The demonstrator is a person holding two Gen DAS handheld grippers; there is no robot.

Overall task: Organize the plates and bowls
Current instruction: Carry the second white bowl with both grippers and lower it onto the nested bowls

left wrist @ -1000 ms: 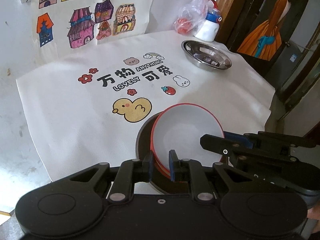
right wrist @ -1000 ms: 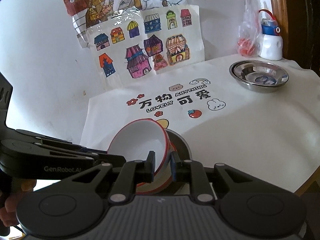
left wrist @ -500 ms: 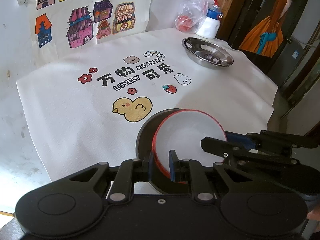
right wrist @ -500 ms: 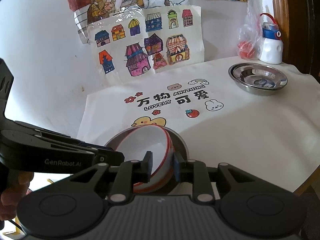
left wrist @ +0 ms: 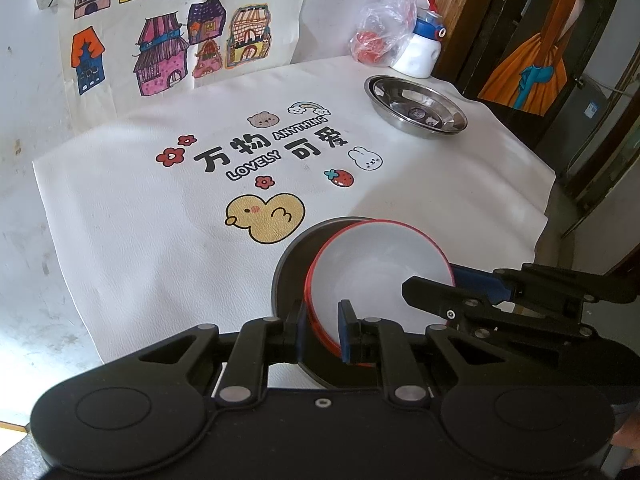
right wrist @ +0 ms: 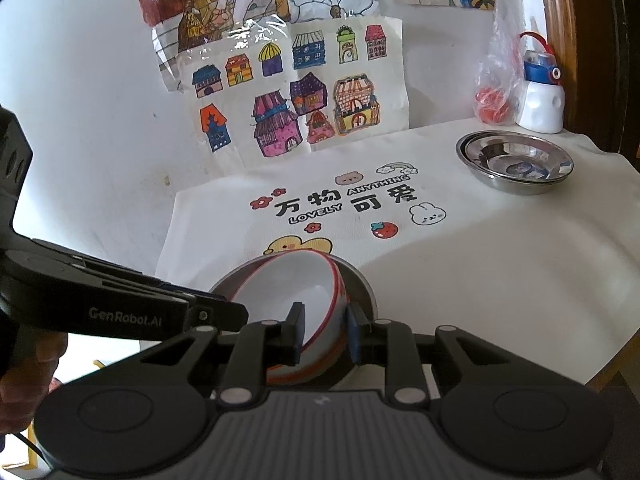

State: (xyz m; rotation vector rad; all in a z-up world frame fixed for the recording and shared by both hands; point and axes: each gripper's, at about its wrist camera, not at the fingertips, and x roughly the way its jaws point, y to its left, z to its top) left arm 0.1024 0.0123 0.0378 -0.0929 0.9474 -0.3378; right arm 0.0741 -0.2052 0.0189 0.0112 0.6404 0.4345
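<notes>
Right now, my two tools: both sit at the rim of one red-rimmed bowl (left wrist: 380, 276), each from its own side.
Left gripper (left wrist: 322, 330): its pads pinch the near wall of the bowl, one pad inside, one outside; I judge this grip steadies the bowl while it settles.
Right gripper (right wrist: 323, 334): its jaws straddle the bowl's wall (right wrist: 320, 320) with a sliver of space at the pads, so it looks loosened, not pressing.
Where the bowl is: directly ahead of both sets of fingertips, nested in a dark grey bowl (left wrist: 292, 264) and leaning toward my right tool, not yet seated level.
Why two tools: I judge that a grip on opposite sides keeps the bowl from sliding as it goes into the one beneath.
Contents: the red-rimmed bowl is white inside and holds nothing; the grey one holds only it.
Steel dishes (left wrist: 416, 106): far ahead and to the right of my tools, two stacked, nothing in the top one.
Cloth (left wrist: 160, 240): printed, under everything.
</notes>
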